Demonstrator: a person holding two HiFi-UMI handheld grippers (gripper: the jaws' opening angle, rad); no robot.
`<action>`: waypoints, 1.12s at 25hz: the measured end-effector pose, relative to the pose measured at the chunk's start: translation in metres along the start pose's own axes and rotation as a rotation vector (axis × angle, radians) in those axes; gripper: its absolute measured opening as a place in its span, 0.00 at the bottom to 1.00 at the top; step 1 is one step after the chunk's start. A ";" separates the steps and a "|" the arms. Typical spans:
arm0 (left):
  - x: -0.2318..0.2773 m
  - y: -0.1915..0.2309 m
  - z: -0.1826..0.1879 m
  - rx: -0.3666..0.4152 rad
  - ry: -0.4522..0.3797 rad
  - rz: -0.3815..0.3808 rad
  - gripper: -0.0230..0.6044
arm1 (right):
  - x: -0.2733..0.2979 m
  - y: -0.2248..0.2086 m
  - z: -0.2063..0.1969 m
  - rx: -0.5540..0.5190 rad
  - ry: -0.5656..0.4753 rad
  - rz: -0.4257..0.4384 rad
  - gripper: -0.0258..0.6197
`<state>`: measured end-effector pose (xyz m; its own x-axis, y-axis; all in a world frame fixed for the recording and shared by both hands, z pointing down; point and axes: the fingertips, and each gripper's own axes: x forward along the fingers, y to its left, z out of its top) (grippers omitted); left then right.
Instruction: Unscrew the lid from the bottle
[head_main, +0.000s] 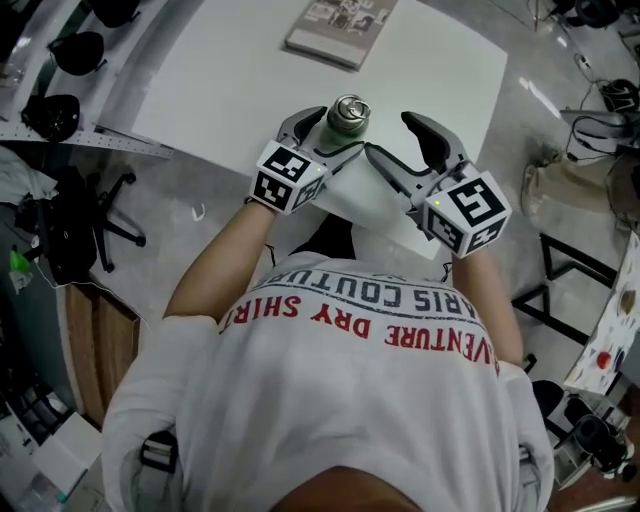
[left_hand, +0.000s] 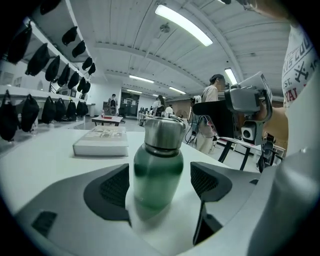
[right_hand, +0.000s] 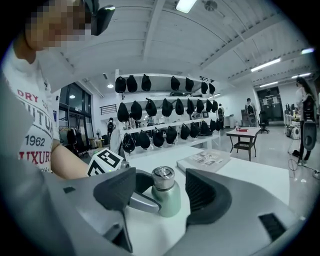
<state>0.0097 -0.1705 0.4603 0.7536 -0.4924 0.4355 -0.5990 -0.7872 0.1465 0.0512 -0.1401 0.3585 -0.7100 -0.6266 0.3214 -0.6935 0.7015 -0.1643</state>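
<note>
Left gripper (head_main: 333, 133) brackets the green bottle (left_hand: 157, 172) on the table (head_main: 230, 80), jaws wide and unclamped, ready to steady it. My right gripper (head_main: 388, 135), equally wide, faces the lid (right_hand: 163, 177) for twisting.

- Bottle (head_main: 349, 120): in head view, body under lid (head_main: 349, 108) mostly hidden; left gripper (head_main: 338, 131) fingers flank it.
- Left gripper view: bottle foot between jaws blurred, smeared into table (left_hand: 50, 160). Left pad's inner edge hidden behind bottle wall.
- Right gripper view: ahead of right gripper (right_hand: 162, 192), one left-gripper finger (right_hand: 143, 202) covers bottle's lower side. Other finger hidden behind bottle.
- Book (head_main: 338, 28), beyond both grippers: far end cut by top edge, cover print too small to read.
</note>
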 end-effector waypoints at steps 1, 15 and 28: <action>0.003 0.000 -0.002 -0.003 0.003 -0.006 0.64 | 0.005 -0.001 -0.003 -0.003 0.008 0.002 0.49; 0.017 0.000 -0.003 -0.004 0.000 -0.057 0.63 | 0.064 -0.006 -0.017 -0.069 0.064 0.030 0.49; 0.018 0.003 -0.003 0.007 -0.006 -0.053 0.63 | 0.079 -0.003 -0.023 -0.110 0.087 0.057 0.43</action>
<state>0.0211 -0.1808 0.4710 0.7858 -0.4520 0.4223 -0.5564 -0.8147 0.1634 0.0002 -0.1841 0.4055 -0.7315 -0.5559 0.3948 -0.6310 0.7713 -0.0832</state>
